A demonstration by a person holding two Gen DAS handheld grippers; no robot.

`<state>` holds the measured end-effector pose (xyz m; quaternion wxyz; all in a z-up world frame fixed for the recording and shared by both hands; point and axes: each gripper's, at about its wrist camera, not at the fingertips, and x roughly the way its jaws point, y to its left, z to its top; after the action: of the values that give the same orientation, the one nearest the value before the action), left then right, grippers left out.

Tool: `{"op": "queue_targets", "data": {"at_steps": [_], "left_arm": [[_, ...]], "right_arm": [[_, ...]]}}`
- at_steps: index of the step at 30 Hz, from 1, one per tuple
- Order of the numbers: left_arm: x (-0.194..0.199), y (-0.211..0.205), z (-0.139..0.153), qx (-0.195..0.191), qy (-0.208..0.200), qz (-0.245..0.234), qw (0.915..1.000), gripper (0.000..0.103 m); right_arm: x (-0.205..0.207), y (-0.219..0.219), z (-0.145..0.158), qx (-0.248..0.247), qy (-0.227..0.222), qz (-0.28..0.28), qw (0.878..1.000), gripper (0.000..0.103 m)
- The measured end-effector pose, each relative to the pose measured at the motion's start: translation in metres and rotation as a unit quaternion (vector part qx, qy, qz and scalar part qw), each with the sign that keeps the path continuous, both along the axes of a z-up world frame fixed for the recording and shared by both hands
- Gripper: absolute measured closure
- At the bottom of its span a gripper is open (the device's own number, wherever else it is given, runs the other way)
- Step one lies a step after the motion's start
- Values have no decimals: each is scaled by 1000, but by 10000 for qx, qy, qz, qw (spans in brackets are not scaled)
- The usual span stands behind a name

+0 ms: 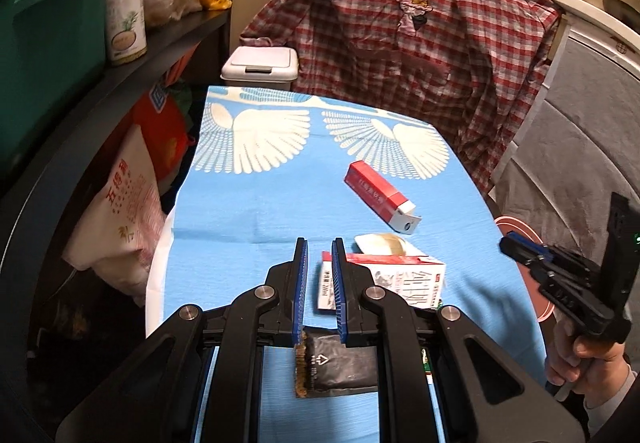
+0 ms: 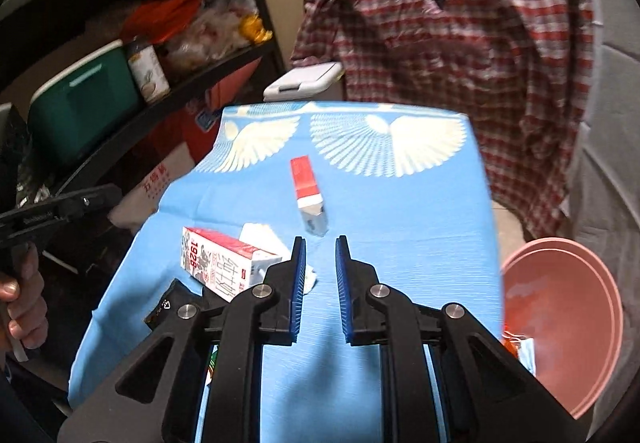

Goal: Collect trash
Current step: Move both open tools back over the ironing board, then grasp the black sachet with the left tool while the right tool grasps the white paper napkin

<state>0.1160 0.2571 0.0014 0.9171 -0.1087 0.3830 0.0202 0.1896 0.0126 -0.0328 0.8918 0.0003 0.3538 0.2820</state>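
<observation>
my left gripper hangs released over the flat black foil wrapper at the blue-clothed table's near edge; white-and-red milk carton mid-table, slim red-and-white cardboard box beyond; my right gripper gapes empty beside the pink plastic basin.

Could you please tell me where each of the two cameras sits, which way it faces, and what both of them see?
Left wrist: on the left gripper, looking forward along the blue-clothed table; its fingers straddle a black wrapper; the right gripper and hand show at right.
Right wrist: on the right gripper, facing the same way from the pink basin side; the left gripper and hand show at left.
Shared: red box, milk carton, plaid shirt, bin.
</observation>
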Motion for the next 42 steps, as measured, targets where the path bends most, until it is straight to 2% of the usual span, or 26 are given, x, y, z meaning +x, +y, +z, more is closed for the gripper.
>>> {"op": "queue_targets", "data": {"at_steps": [5,9,13,18,20,22,29,33,35,36,37,42], "left_arm": [[4,2,-12,-117,210,-85,9997,90],[9,-4,-31,-315,536,-310,9976,90],[15,-22,-53,-445,916,-705,9923,90],[21,-36,-68,-643,1147,-977,9865,90],[24,-38,-74,-727,1224,-1010,9846,87],[27,-40,-79,-767,1304,-1025,9832,77],[36,-44,-93,-799,1483,-1058,9800,70],[39,-51,-103,-661,1643,-1155,9774,70],[38,-54,-104,-564,1667,-1201,9770,70],[38,-54,-103,-542,1655,-1220,9771,73],[38,-55,-102,-543,1639,-1252,9770,81],[37,-56,-94,-382,1563,-1269,9788,90]], "right_arm": [[12,14,-14,-52,205,171,9996,86],[19,24,-27,-122,368,360,9986,85],[25,31,-38,-192,474,465,9976,85],[34,35,-46,-225,564,511,9968,81],[38,36,-49,-226,624,527,9964,80],[41,37,-52,-219,675,560,9959,77],[45,46,-61,-318,792,770,9934,75],[43,51,-66,-434,797,897,9918,74],[41,52,-66,-474,756,941,9916,78],[40,53,-65,-515,704,972,9914,83],[38,53,-65,-550,666,996,9913,92],[31,51,-54,-667,432,1036,9914,100]]}}
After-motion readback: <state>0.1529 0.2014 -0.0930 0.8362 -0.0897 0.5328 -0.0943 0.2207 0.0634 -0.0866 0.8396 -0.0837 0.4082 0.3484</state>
